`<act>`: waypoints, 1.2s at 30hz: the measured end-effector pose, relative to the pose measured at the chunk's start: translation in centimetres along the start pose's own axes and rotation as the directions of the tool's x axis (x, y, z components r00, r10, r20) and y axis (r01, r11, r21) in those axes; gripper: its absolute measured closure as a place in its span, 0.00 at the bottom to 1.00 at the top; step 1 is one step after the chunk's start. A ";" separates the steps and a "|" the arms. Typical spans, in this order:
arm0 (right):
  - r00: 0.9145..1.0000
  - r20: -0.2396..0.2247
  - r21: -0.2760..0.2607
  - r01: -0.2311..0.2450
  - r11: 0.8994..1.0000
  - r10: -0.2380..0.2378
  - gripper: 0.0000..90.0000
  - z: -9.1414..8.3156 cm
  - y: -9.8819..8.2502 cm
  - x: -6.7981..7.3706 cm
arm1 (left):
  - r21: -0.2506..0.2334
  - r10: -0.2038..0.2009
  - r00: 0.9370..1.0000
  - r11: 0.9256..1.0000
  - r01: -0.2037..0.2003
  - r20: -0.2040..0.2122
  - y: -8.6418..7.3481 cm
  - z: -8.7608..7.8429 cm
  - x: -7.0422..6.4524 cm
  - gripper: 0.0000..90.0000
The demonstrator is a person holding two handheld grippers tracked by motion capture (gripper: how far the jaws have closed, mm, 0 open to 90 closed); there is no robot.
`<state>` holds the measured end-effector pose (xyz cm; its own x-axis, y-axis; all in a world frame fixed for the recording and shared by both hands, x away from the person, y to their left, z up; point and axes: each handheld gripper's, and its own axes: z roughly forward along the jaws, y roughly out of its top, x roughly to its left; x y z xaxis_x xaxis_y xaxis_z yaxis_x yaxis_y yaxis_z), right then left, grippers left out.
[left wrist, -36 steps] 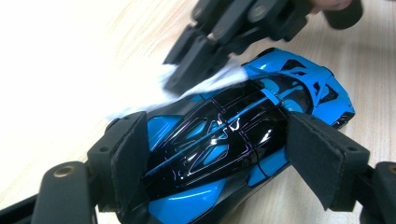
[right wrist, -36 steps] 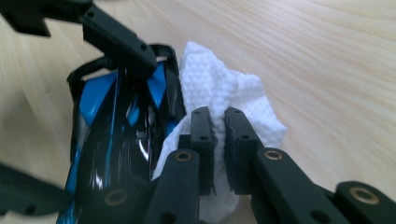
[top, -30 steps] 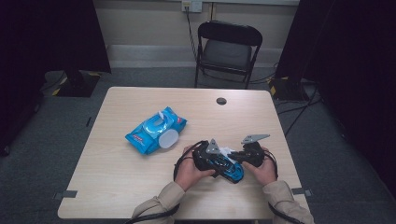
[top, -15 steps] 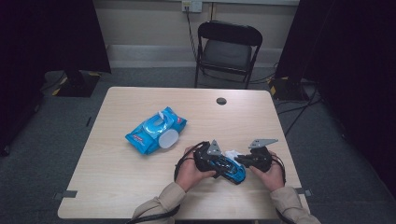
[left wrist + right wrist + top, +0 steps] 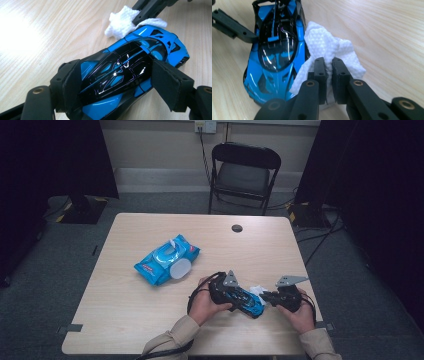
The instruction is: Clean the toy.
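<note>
- Right now the person sits at the near edge of the wooden table [image 5: 150, 320], both hands low at its right front corner
- the left gripper [image 5: 222, 292] clamps a blue and black toy car [image 5: 125, 75] by its flanks; in the left gripper view the two black pads press against the car's sides, one on each
- the car lies on the tabletop at the front right, between the two hands, its roof up
- the right gripper [image 5: 328, 68] has its jaws closed narrow on a crumpled white wipe [image 5: 329, 47], the fabric bunched up above the tips
- the wipe touches the car's side, just beside the cabin glass, as the right gripper view shows it
- further back and to the left on the table lies a blue pack of wipes [image 5: 166, 259], its white round lid flipped open, well apart from the hands
- a small dark disc [image 5: 237, 228] sits near the far edge
- behind the table stands a black folding chair [image 5: 244, 172]
</note>
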<state>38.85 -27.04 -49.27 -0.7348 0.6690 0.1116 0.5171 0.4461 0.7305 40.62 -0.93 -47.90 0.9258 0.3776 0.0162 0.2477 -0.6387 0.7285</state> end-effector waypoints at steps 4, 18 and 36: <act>1.000 -0.001 0.004 0.007 1.000 -0.007 0.93 -0.7 -0.6 -0.1 | -0.002 0.001 1.000 1.000 -0.001 -0.006 -0.1 -0.1 0.1 0.27; 0.999 0.033 -0.112 -0.035 0.993 0.038 0.93 -3.6 0.2 -0.8 | -0.007 -0.004 1.000 1.000 0.004 -0.012 -0.2 -0.1 0.0 0.27; 0.998 0.007 -0.092 -0.060 0.994 0.061 0.93 5.8 7.0 -0.7 | -0.007 -0.001 1.000 1.000 0.001 -0.008 -0.2 -0.1 0.1 0.27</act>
<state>45.51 -20.90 -48.07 -0.6988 0.6992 0.1508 0.5176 0.3488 0.7813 40.63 -0.69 -47.97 0.9231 0.3840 0.0210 0.2469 -0.6336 0.7332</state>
